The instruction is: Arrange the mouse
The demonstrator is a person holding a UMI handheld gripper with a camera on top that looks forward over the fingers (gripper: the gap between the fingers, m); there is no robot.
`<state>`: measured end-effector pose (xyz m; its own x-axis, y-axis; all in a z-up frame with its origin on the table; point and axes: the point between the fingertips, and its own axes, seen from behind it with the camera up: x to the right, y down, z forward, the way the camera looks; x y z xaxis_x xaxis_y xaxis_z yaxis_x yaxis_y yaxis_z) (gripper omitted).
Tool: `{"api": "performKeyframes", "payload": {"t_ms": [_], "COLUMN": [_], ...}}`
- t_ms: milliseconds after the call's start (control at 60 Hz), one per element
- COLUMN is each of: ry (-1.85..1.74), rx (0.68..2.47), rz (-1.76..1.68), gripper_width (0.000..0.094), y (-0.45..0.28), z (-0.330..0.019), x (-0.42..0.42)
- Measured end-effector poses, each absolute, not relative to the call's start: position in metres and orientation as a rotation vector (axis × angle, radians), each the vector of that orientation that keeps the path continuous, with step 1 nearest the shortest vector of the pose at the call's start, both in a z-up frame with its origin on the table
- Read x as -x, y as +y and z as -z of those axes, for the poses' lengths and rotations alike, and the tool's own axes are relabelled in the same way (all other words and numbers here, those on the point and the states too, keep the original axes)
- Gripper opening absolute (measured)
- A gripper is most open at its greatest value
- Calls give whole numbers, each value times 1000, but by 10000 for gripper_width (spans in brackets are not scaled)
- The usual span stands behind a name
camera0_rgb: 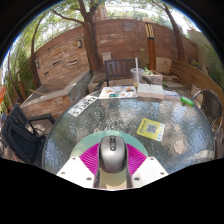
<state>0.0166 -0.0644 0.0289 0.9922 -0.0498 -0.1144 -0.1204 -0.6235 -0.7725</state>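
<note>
A grey computer mouse (112,154) with a dark scroll wheel sits between my gripper's (112,163) two fingers. The magenta pads (88,158) press against both of its sides, so the fingers are shut on it. The mouse is held just above the near edge of a round glass table (170,112). Its rear end is hidden by the gripper body.
On the glass table lie a yellow-green card (151,128) ahead to the right, a white sign (85,104) at the left, and papers and boxes (140,90) at the far side. Chairs (22,130) stand left. A brick wall (120,40) and trees are behind.
</note>
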Motion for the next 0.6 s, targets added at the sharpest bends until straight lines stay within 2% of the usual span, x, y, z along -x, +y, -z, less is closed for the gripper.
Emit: {"api": "performKeyframes", "payload": {"t_ms": [67, 83, 167, 200, 250, 267, 317, 483, 600], "ry": [112, 113, 121, 113, 94, 91, 80, 39, 35], "rx": [2297, 2305, 2309, 2300, 2290, 2284, 2270, 2252, 2267], "rz": [-97, -95, -50, -31, -19, -14, -1, 83, 110], "gripper_width": [430, 445, 531, 627, 857, 876, 845, 855, 849], "y": [-62, -71, -69, -70, -77, -80, -91, -142, -182], "z": [-9, 9, 1, -8, -27, -34, -59, -138, -170], "x": [-13, -4, -9, -10, -5, -5, -1, 9, 20]}}
